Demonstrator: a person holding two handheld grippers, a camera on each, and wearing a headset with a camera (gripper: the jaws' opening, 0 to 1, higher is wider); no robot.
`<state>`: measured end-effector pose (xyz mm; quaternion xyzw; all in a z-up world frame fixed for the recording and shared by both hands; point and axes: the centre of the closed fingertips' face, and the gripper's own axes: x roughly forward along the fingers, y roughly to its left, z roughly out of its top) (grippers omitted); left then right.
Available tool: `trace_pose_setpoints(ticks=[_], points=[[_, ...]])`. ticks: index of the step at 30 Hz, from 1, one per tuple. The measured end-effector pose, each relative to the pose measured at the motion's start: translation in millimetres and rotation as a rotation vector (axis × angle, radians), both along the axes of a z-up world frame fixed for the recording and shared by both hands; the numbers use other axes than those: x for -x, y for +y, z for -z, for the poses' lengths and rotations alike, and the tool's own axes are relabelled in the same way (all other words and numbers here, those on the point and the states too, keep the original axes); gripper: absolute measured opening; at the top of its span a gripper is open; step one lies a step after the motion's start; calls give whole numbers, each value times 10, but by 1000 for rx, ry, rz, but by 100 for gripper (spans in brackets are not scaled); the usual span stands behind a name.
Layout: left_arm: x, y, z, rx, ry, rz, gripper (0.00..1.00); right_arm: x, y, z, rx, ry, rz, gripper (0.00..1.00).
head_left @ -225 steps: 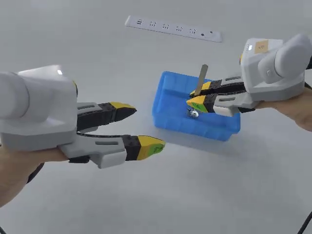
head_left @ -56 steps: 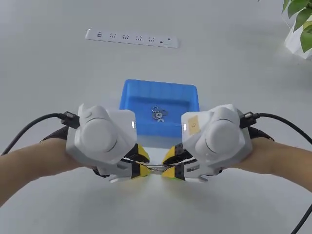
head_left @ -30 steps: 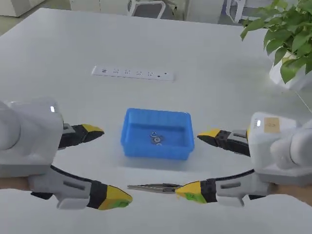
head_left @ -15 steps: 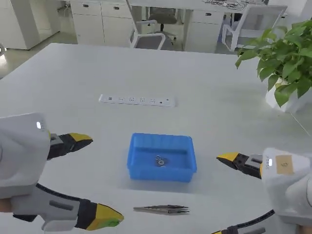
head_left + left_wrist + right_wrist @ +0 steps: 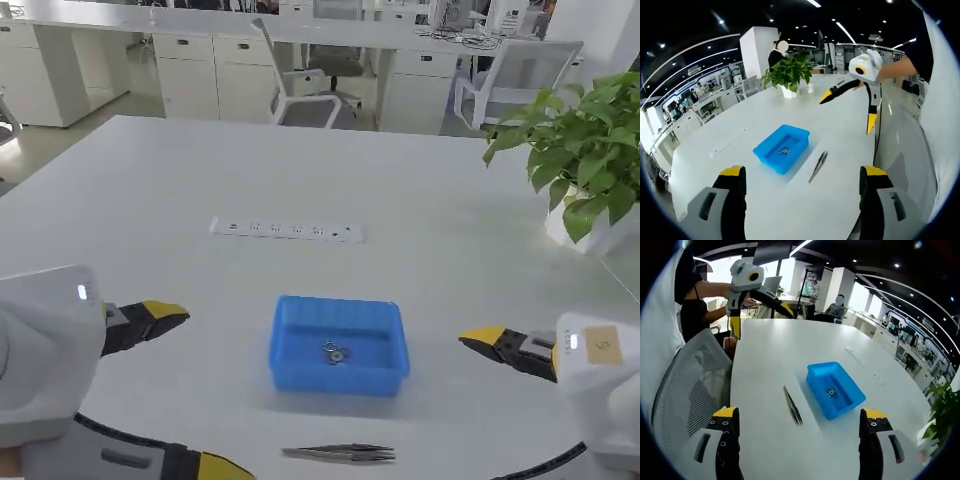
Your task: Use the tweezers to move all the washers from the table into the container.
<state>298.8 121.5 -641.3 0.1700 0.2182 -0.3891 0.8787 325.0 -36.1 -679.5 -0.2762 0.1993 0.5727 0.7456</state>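
Room: open office; a wide white table point(image 5: 200, 180) carries a power strip point(image 5: 287, 230) beyond the work and a potted plant point(image 5: 585, 160) at its right edge.
Container: blue container point(image 5: 340, 382) sits mid-table, upright, between the two grippers and well apart from both.
Washers: a small cluster of washers point(image 5: 334, 352) lies on the container's floor, where the task wants them.
Tweezers: tweezers point(image 5: 340, 454) lie flat on the table just on the near side of the container, touching neither gripper.
Left gripper: left gripper point(image 5: 762, 325) is held off to the side, jaws spread wide, grasping nothing.
Right gripper: right gripper point(image 5: 846, 116) mirrors it, jaws wide apart and empty.
Reading: with the tool laid down and both grippers held clear, the job looks finished.
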Motion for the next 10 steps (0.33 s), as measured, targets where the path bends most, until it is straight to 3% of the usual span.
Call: trace_pose_setpoints(ticks=[10], points=[[-9, 20, 1, -22, 16, 29, 99, 11, -34, -28, -10, -4, 20, 100]])
